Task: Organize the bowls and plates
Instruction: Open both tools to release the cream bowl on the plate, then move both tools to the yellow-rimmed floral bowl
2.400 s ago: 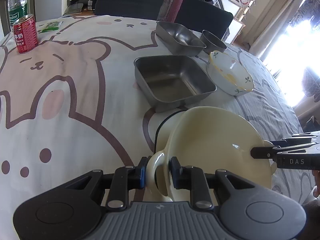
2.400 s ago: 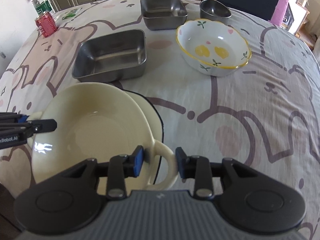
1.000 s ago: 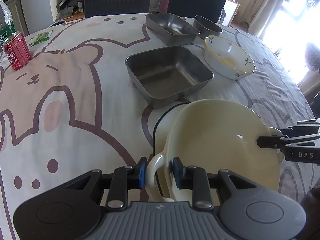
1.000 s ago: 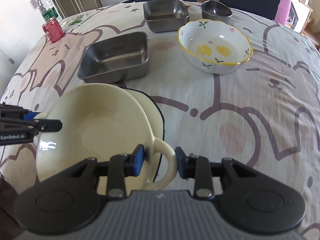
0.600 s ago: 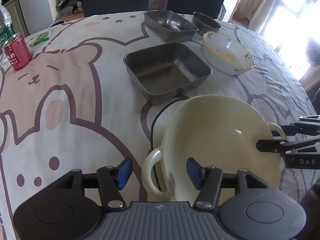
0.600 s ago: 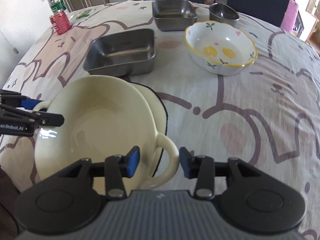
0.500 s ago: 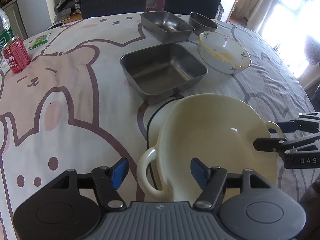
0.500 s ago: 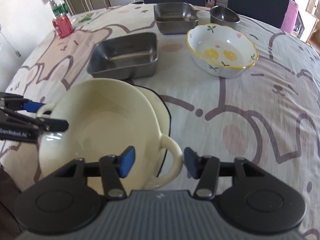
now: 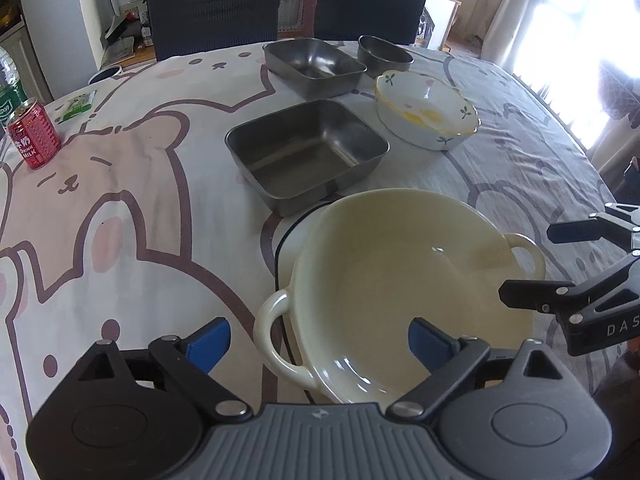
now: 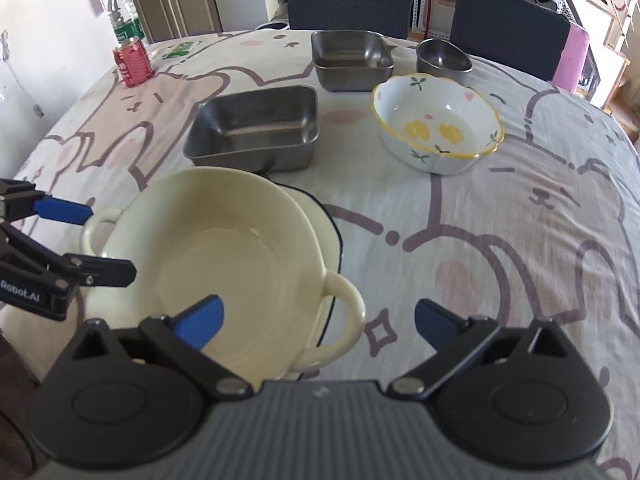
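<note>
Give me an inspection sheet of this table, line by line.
Surface: tablecloth with bear print.
Job's things: cream bowl sits on a cream plate; two steel trays, a small steel bowl, a flowered bowl stand apart.
Clutter: red can, water bottle, green packet.
Grippers: left gripper and right gripper have just been opening; each straddles a bowl handle, untouched.
Cables: nothing seen.
Surroundings: two dark chairs, bright window.
</note>
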`<action>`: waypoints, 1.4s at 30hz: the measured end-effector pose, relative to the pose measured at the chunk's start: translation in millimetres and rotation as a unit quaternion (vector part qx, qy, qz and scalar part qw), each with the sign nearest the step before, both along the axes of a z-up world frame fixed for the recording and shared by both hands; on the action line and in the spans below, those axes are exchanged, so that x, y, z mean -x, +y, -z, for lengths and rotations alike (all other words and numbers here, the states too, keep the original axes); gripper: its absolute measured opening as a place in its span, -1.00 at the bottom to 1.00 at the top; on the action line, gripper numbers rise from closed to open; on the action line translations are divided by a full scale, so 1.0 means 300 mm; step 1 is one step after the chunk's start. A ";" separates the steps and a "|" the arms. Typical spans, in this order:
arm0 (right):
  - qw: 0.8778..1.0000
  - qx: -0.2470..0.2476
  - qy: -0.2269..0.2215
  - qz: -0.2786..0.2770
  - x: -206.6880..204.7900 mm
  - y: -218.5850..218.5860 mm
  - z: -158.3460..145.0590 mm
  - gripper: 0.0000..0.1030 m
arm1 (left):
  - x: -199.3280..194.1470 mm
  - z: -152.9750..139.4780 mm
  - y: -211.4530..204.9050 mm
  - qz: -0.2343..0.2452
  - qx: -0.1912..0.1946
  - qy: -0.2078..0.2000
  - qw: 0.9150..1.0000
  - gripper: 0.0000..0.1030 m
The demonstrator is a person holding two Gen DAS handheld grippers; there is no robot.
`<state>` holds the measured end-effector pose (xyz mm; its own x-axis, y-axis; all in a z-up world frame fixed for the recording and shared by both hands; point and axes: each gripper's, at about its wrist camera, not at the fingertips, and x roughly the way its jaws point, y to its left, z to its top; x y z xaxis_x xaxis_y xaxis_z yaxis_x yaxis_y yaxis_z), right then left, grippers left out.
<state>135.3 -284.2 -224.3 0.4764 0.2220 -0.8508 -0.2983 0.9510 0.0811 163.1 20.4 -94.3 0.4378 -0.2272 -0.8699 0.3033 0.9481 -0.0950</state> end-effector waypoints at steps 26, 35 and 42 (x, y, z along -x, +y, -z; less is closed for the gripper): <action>0.981 -0.063 -0.146 0.114 0.075 -0.309 -0.253 0.99 | 0.017 -0.298 -0.215 0.019 0.019 -0.165 0.986 1.00; 0.970 -0.042 -0.168 0.168 -0.024 -0.393 -0.234 0.99 | -0.168 -0.299 -0.347 0.046 0.032 -0.196 0.979 1.00; 0.969 -0.043 -0.160 0.186 -0.156 -0.431 -0.188 0.99 | -0.343 -0.236 -0.453 0.061 0.022 -0.181 0.981 0.77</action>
<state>182.1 -413.5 -167.8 0.7727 0.0486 -0.6329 0.0406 0.9912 0.1257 266.1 -115.6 -23.5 0.6835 -0.3307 -0.6507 0.4361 0.8999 0.0007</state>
